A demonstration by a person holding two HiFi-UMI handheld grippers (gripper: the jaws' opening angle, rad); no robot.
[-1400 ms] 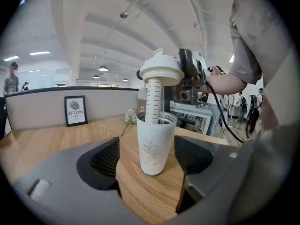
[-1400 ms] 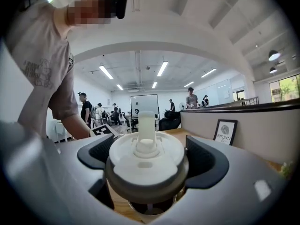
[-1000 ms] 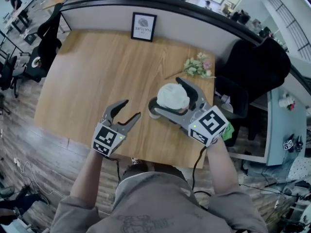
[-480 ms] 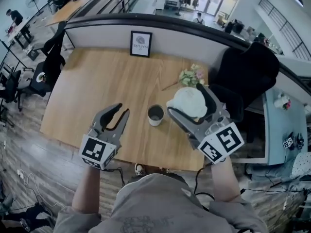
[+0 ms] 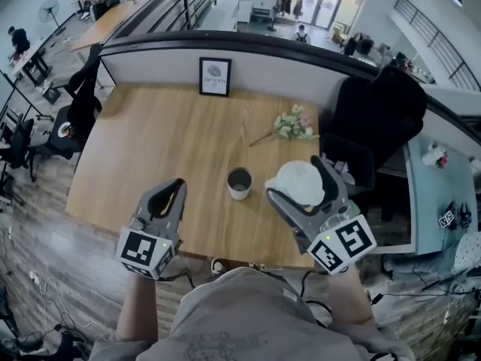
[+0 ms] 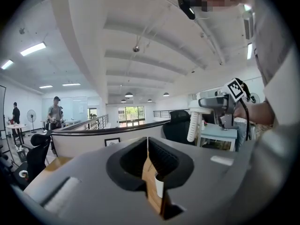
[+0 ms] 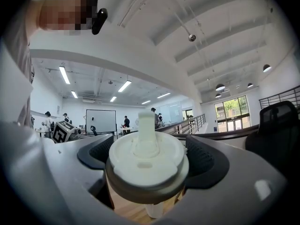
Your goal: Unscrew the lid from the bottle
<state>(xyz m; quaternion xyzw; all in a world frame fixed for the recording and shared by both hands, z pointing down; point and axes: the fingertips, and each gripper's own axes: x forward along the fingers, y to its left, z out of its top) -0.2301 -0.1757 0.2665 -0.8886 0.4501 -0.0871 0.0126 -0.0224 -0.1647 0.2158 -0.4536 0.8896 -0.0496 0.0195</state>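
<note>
White lid [image 7: 146, 159] is pinched in the right gripper [image 5: 296, 179], now raised off the bottle [image 5: 240, 183] (unscrewing apparently done); left gripper [image 5: 176, 187], just closed, is empty.

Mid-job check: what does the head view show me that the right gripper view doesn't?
Head view only: the open mouth of the bottle on the table, the flowers, the framed picture. Right gripper view only: the upright spout on the lid, jaws pressing its rim. Both: the lid gripped in the right gripper.
</note>
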